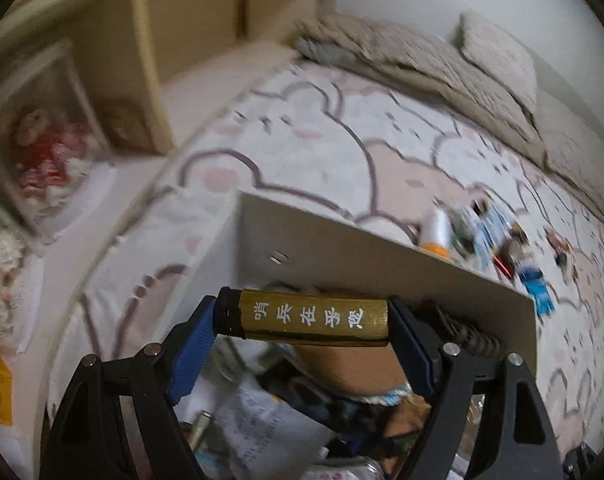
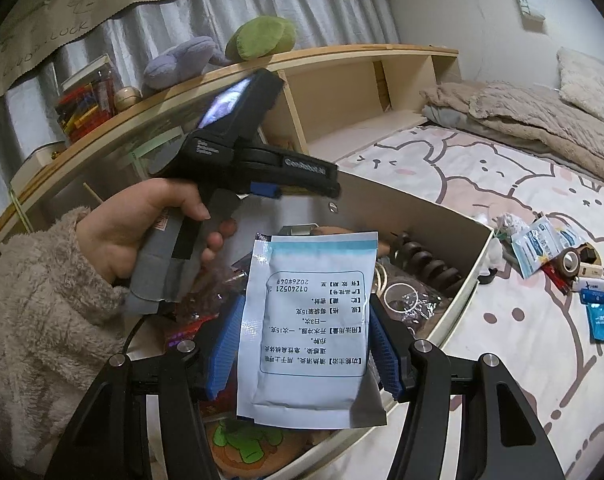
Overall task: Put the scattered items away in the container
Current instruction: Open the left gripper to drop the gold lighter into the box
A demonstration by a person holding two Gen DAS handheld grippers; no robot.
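Gold lighter [image 1: 309,320], white characters along its side, clamped crosswise between blue pads of left gripper [image 1: 307,326], held above open cardboard box [image 1: 381,252]. White medicine sachet [image 2: 309,320], blue seal strip on top, pinched upright by right gripper [image 2: 307,332] over same box. Step judged: drop-off; release needed next. Beyond box, scattered packets [image 2: 541,244] and tape roll [image 2: 570,261] left on bear-print sheet [image 2: 501,352].

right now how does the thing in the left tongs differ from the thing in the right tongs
The left tongs clamp a gold cylinder, small and rigid, with a black end and white characters, held crosswise by its ends. The right tongs hold a white sachet, flat, with a blue strip and black print, standing upright and upside down. Both hang above the open box.
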